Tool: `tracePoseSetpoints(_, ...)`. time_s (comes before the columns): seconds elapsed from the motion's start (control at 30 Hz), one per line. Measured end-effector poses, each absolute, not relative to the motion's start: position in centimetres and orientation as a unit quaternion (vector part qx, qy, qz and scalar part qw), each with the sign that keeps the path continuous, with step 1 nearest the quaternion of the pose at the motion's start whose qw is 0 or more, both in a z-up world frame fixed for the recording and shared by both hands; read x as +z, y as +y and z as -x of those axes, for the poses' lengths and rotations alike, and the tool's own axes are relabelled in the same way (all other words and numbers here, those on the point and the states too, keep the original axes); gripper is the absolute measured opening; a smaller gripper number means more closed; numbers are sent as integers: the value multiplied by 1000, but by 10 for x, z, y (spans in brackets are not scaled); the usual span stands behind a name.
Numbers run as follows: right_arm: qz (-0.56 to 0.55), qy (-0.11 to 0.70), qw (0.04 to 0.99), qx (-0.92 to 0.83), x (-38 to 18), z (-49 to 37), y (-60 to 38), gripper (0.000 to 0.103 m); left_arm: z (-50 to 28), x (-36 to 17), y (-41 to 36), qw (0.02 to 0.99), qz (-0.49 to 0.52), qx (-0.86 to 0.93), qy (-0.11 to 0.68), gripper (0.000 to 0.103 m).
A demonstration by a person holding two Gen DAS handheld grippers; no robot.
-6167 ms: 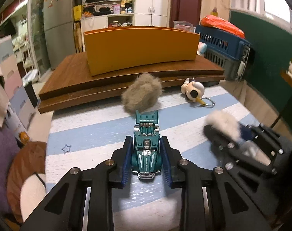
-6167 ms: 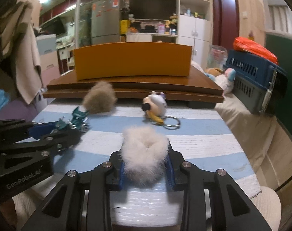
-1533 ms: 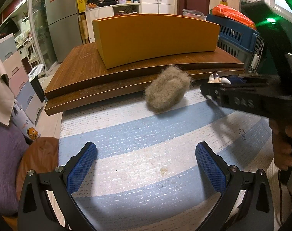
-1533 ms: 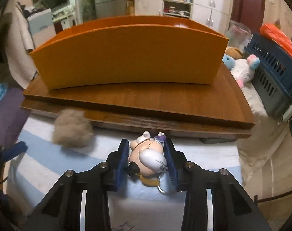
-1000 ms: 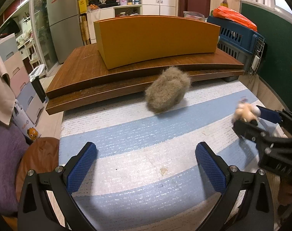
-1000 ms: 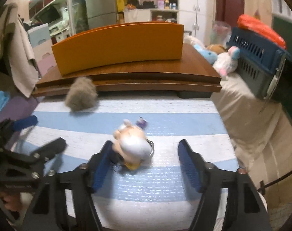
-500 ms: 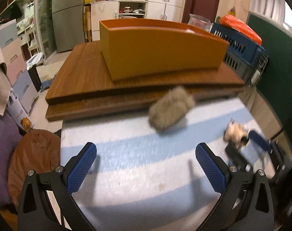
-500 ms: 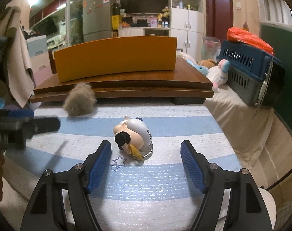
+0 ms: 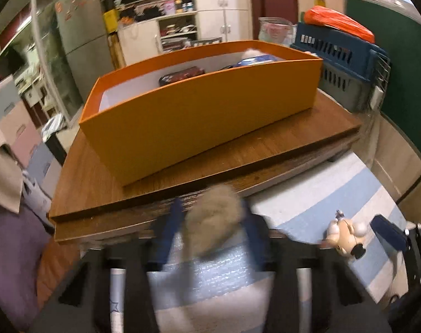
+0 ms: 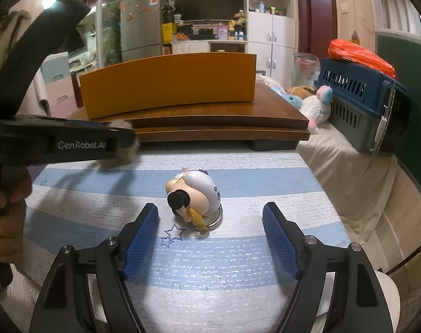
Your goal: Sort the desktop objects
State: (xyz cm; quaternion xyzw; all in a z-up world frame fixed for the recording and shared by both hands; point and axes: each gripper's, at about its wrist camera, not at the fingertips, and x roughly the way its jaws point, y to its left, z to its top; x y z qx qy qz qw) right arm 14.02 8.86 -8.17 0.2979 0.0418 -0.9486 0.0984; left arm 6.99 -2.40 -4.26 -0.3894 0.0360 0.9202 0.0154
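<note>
My left gripper (image 9: 210,230) is shut on a grey-brown fur ball (image 9: 210,219), held tilted in front of the wooden board. The same gripper (image 10: 121,138) shows at the left of the right wrist view with the fur ball (image 10: 121,155) at its tip. The orange box (image 9: 205,105) stands on the board and holds a red toy car (image 9: 182,75) and other items. My right gripper (image 10: 210,238) is open and empty. A cartoon figure keychain (image 10: 193,194) lies on the striped mat between and just beyond its fingers; it also shows in the left wrist view (image 9: 346,238).
The wooden board (image 10: 210,116) is raised above the blue-and-white striped mat (image 10: 210,263). A blue pet crate (image 10: 365,105) and plush toys (image 10: 316,105) lie on the right. The mat's right edge drops off to a bed.
My left gripper has moved forward and closed on the fur ball, with the view blurred by motion. My right gripper stays open behind the keychain it let go about a second ago.
</note>
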Motion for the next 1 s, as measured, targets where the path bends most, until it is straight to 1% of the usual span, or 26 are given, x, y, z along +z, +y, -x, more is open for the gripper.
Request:
tracePoseSetpoints(0.2,-298,42,98,-949,-82,-141,88,79,-93,-38,-46,52,397,916,-15,28)
tracePoseSetpoints(0.3,-298,42,98,-949,-82,-141,88,79,-114,-34,-49,58,384,921,-14,28)
tracePoseSetpoints(0.33,-298,42,98,-949,-82,-141,88,79,-120,-35,-49,60,380,923,-12,30)
tracePoseSetpoints(0.37,-298,41,99,-949,-82,-141,88,79,-123,-36,-49,59,377,924,-11,34)
tracePoseSetpoints(0.43,-298,41,99,-949,-82,-141,88,79,-128,-43,-49,56,382,922,-9,63)
tracePoseSetpoints(0.47,-298,42,99,-949,-82,-141,88,81,-129,-45,-49,56,381,923,-10,68)
tracePoseSetpoints(0.5,-298,42,99,-949,-81,-141,88,82,-130,-47,-49,56,378,924,-12,70)
tracePoseSetpoints(0.57,-298,42,96,-949,-82,-141,88,86,-130,-50,-50,57,375,925,-13,70)
tracePoseSetpoints(0.87,-300,41,88,-949,-82,-141,86,91,-119,-56,-50,49,378,924,-6,70)
tracePoseSetpoints(1.0,-323,42,85,-942,-78,-133,85,92,-109,-59,-47,53,394,918,-1,70)
